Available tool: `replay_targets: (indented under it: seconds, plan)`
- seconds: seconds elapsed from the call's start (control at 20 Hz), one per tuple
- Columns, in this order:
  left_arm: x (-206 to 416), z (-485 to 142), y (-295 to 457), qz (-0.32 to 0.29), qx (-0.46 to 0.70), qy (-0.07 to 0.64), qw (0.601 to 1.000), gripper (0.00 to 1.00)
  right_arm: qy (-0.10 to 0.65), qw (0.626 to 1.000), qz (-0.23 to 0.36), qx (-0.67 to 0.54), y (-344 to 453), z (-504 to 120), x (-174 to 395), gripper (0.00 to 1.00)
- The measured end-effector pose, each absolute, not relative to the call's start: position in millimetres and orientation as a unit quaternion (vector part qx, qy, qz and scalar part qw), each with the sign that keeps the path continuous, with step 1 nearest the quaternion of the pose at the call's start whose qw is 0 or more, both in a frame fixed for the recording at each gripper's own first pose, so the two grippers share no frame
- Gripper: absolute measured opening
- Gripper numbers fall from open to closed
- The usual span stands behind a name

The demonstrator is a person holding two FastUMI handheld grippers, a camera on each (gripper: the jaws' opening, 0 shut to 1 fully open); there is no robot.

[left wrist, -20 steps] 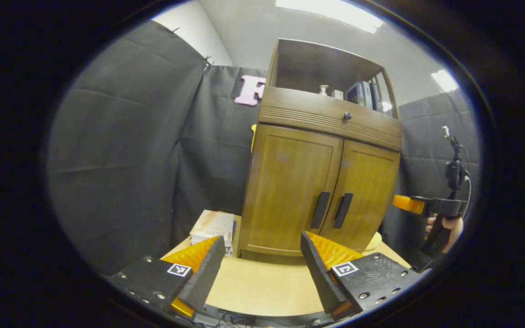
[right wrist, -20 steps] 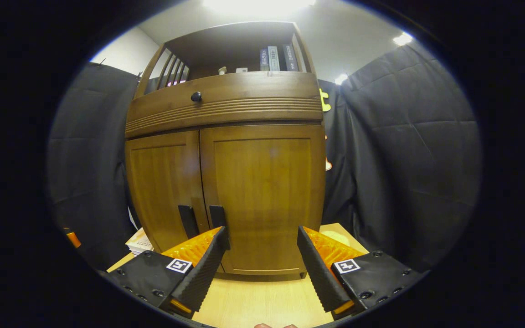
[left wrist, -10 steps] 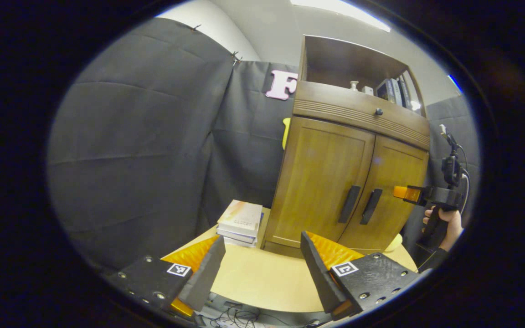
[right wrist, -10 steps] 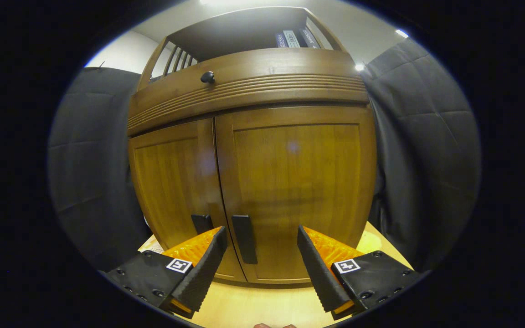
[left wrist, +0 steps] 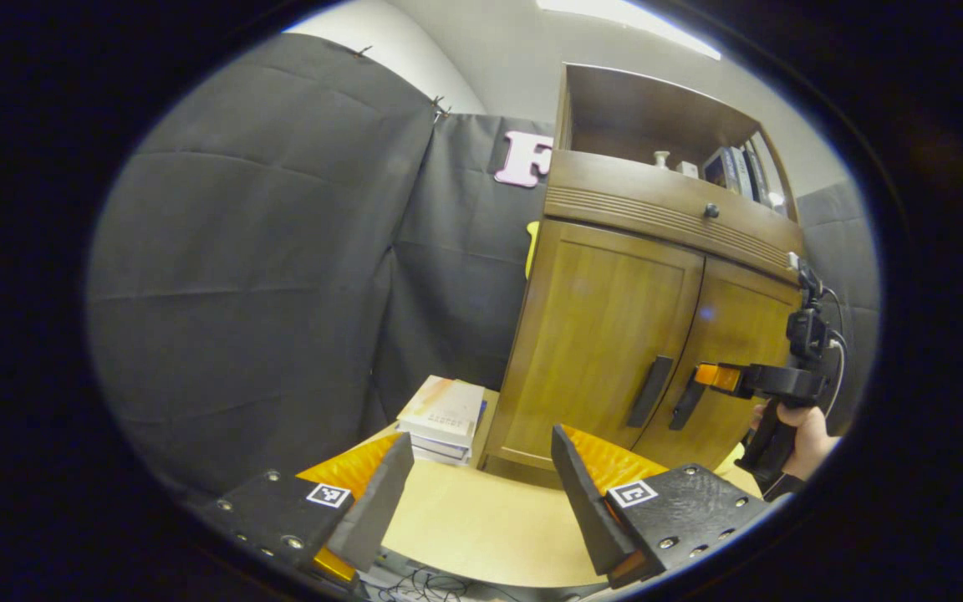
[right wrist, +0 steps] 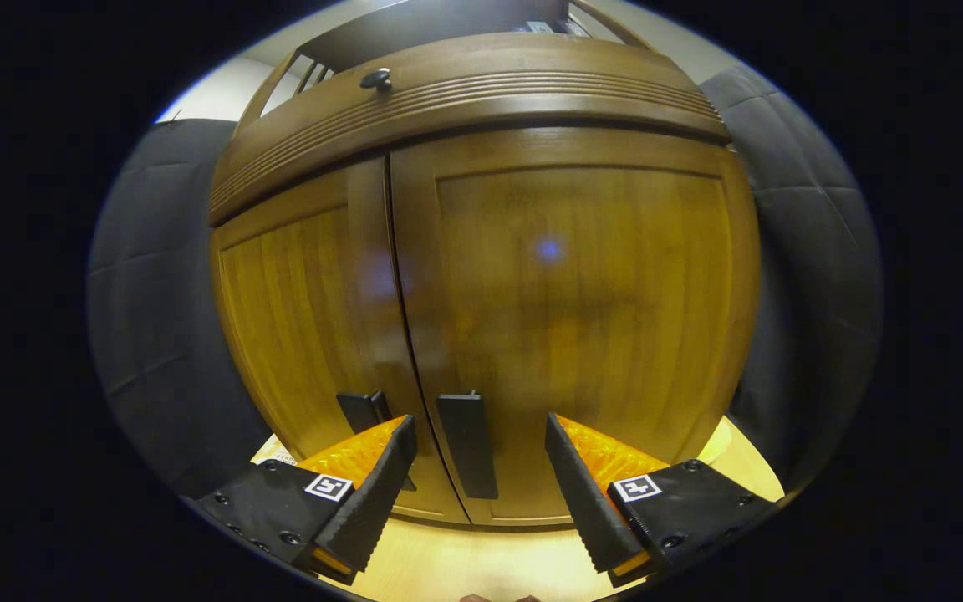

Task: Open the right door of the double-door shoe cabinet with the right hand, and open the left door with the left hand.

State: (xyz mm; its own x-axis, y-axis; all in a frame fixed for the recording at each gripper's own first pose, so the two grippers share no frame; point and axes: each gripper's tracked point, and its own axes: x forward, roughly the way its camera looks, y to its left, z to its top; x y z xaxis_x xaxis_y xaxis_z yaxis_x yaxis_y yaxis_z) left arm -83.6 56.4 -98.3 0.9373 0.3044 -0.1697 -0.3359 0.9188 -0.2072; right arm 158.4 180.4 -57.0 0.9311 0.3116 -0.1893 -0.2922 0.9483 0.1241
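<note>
The wooden shoe cabinet (left wrist: 615, 334) stands on the table with both doors shut. In the right gripper view the right door (right wrist: 582, 293) and left door (right wrist: 306, 309) are very close. My right gripper (right wrist: 479, 420) is open, and the right door's dark handle (right wrist: 466, 443) shows between its fingers, a little ahead of them. The left door's handle (right wrist: 364, 411) sits just behind the left finger. In the left gripper view my left gripper (left wrist: 481, 436) is open and empty, well short of the cabinet. The right gripper (left wrist: 711, 376), held by a hand (left wrist: 807, 435), is beside the right handle (left wrist: 686, 405).
A stack of books (left wrist: 444, 410) lies on the light table (left wrist: 481, 527), left of the cabinet. Above the doors is a drawer with a knob (left wrist: 710, 211) and an open shelf holding books (left wrist: 728, 167). Cables hang at the table's near edge.
My right gripper has moved in towards the cabinet and the right handle now sits between its fingers. The left gripper swung left earlier and has hardly moved since. Both doors stay shut.
</note>
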Motion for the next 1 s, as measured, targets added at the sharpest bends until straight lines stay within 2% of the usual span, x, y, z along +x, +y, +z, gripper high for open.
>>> replay_targets:
  seconds: [0.15,0.3,0.4,0.45,0.5,0.55,0.6,0.8,0.95,1.0]
  plan:
    - [-83,-95,58,0.171,-0.104,0.06,0.978,0.94,0.111,0.982,0.15,0.04,183,-68,166,0.96]
    - [-81,-91,56,0.162,-0.117,0.044,0.979,0.94,0.122,0.982,0.142,0.036,182,-71,180,0.81]
    - [-84,-92,56,0.163,-0.117,0.048,0.978,0.94,0.134,0.979,0.146,0.04,186,-71,180,0.63]
    - [-83,-92,55,0.162,-0.117,0.05,0.979,0.94,0.135,0.979,0.149,0.036,188,-74,182,0.6]
    - [-83,-92,54,0.158,-0.118,0.051,0.979,0.94,0.133,0.979,0.15,0.03,193,-79,182,0.65]
    - [-83,-91,53,0.153,-0.118,0.05,0.98,0.94,0.131,0.979,0.152,0.024,196,-80,183,0.6]
    - [-82,-91,52,0.148,-0.116,0.049,0.981,0.94,0.13,0.98,0.152,0.019,197,-82,184,0.6]
    - [-76,-93,48,0.127,-0.103,0.054,0.985,0.94,0.121,0.983,0.137,0.02,193,-79,184,0.33]
    - [-73,-95,40,0.107,-0.101,0.054,0.988,0.94,0.107,0.983,0.15,0.014,195,-78,186,0.22]
    - [-73,-96,37,0.1,-0.101,0.054,0.988,0.94,0.108,0.982,0.156,0.013,193,-78,182,0.23]
